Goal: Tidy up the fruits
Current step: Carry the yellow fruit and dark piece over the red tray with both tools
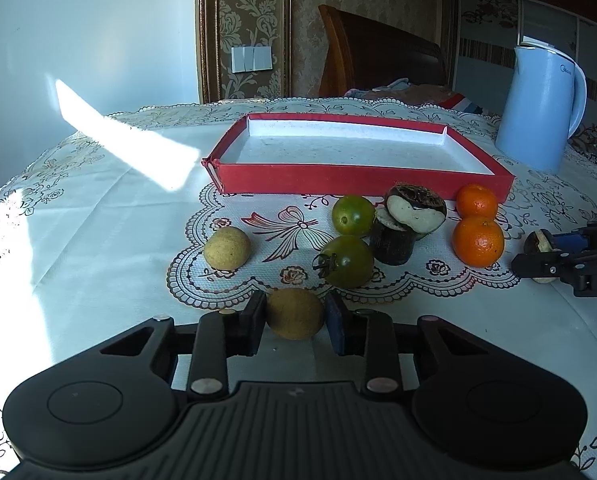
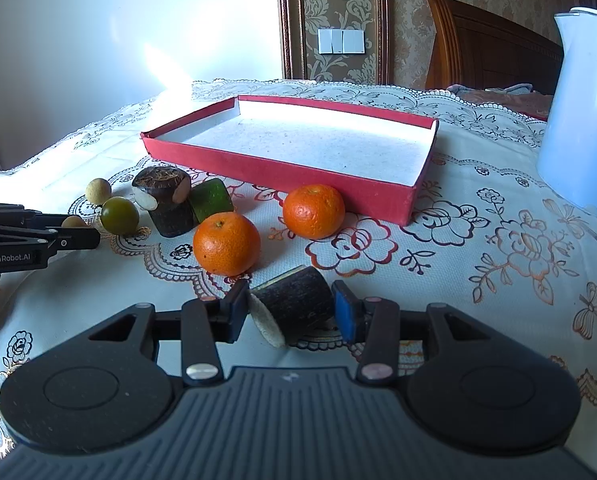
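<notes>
While left gripper (image 2: 80, 236) reads "GenRobot.AI" | kettle (image 1: 542, 108) logo unreadable

The blue kettle (image 2: 582, 120) is cut off at the right wrist view's 3 o'clock edge. In the left wrist view, the right gripper (image 1: 538, 256) runs off at 3 o'clock, half hiding a dark cut piece (image 1: 538, 242); its lettering is cut short.

Floral-clothed table (image 1: 98, 208) with red tray (image 1: 358, 178), fruit, kettle (image 1: 538, 108)
</notes>
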Action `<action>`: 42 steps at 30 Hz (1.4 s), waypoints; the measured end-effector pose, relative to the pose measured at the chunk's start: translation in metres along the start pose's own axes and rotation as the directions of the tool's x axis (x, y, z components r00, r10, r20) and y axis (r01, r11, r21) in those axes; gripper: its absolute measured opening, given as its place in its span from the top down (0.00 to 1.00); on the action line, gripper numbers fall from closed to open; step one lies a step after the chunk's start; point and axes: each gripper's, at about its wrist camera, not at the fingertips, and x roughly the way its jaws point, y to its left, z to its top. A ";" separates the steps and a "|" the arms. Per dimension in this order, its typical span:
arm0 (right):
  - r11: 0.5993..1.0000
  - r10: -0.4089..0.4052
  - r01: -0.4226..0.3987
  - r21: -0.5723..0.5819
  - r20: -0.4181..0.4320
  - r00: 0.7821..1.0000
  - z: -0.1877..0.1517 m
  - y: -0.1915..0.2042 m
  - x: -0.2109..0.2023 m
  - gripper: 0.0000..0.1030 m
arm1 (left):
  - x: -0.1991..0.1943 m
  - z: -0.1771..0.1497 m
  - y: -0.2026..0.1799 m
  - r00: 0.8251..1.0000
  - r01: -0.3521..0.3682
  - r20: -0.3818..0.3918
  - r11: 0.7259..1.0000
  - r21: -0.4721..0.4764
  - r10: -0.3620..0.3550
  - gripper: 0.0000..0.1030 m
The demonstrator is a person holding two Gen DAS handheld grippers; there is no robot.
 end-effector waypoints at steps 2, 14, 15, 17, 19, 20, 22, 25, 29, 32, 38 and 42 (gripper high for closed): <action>1.000 -0.013 0.013 0.004 0.002 1.000 0.000 0.000 0.000 0.59 | -0.001 0.000 -0.001 1.000 -0.005 0.000 1.000 -0.004 0.005 0.71; 0.996 -0.061 0.054 0.067 0.102 0.993 0.010 0.000 -0.021 0.59 | -0.023 0.024 -0.003 0.993 -0.043 0.110 0.998 -0.040 0.047 0.71; 0.996 -0.065 0.058 0.069 0.115 0.991 0.013 0.002 -0.023 0.59 | -0.024 0.028 -0.005 0.990 -0.056 0.130 0.998 -0.037 0.060 0.71; 0.995 -0.074 0.064 0.076 0.143 0.987 0.021 0.004 -0.026 0.59 | -0.024 0.037 -0.008 0.984 -0.077 0.160 0.996 -0.035 0.081 0.71; 0.994 -0.084 0.071 0.084 0.167 0.982 0.028 0.006 -0.027 0.59 | -0.019 0.048 -0.009 0.981 -0.087 0.168 0.995 -0.044 0.093 0.71; 0.994 -0.087 0.072 0.088 0.177 0.980 0.032 0.007 -0.027 0.59 | -0.017 0.053 -0.010 0.980 -0.093 0.172 0.994 -0.053 0.101 0.71; 0.993 -0.091 0.074 0.090 0.193 0.977 0.041 0.009 -0.026 0.59 | -0.010 0.064 -0.013 0.976 -0.103 0.188 0.993 -0.062 0.113 0.71; 0.993 -0.091 0.073 0.096 0.207 0.974 0.055 0.011 -0.019 0.59 | 0.004 0.080 -0.015 0.975 -0.106 0.192 0.992 -0.064 0.116 0.71; 0.989 -0.114 0.092 0.114 0.202 0.973 0.075 0.011 0.000 0.59 | 0.030 0.101 -0.014 0.975 -0.120 0.181 0.990 -0.078 0.133 0.71; 0.986 -0.136 0.115 0.122 0.181 0.974 0.089 0.012 0.021 0.59 | 0.051 0.114 -0.011 0.977 -0.126 0.165 0.989 -0.080 0.138 0.71; 0.973 -0.178 0.154 0.169 0.135 0.975 0.105 0.008 0.063 0.59 | 0.085 0.127 -0.005 0.979 -0.143 0.132 0.986 -0.088 0.154 0.71; 0.967 -0.196 0.175 0.187 0.100 0.976 0.106 0.006 0.088 0.59 | 0.103 0.127 -0.001 0.981 -0.158 0.104 0.983 -0.092 0.167 0.71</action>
